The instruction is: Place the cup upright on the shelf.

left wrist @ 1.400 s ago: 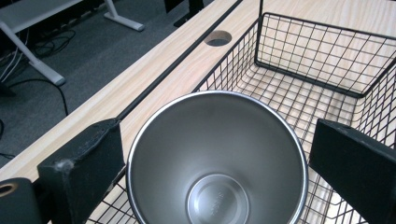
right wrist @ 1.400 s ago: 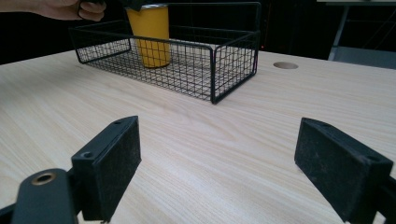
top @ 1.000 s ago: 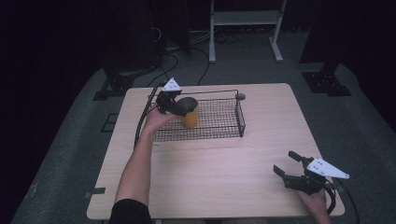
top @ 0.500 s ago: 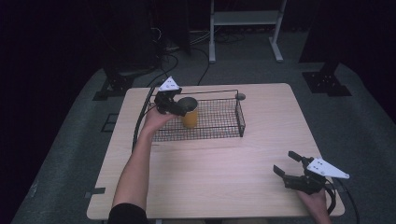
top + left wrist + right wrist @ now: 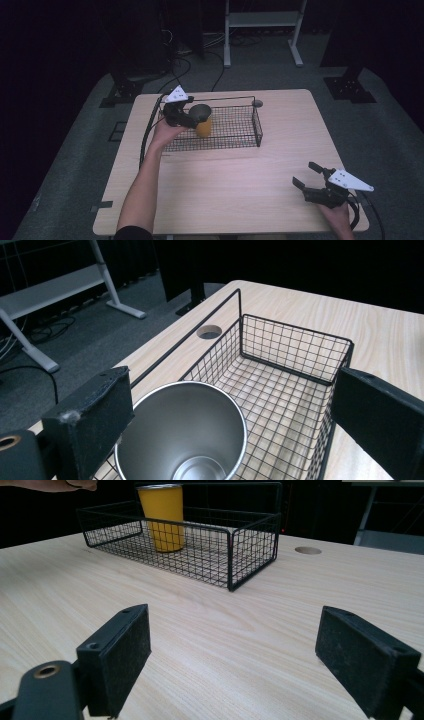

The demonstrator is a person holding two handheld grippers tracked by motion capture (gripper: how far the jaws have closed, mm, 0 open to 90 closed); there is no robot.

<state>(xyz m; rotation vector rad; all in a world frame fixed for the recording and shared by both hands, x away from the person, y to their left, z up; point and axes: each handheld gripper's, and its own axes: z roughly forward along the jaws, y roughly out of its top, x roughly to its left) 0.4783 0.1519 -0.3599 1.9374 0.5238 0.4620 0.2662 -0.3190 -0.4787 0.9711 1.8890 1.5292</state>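
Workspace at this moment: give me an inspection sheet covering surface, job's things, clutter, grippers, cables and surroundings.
Surface: light wooden table with a round hole near the far edge.
Job's things: yellow cup with a steel inside stands upright in the left part of the black wire basket.
Clutter: nothing seen.
Grippers: left gripper open, jaws either side of the cup, apart from it; right gripper open at the table's near right corner, holding nothing.
Cables: a black cable trails from the left gripper along the table's left side.
Surroundings: dark room, grey floor, white frame behind.
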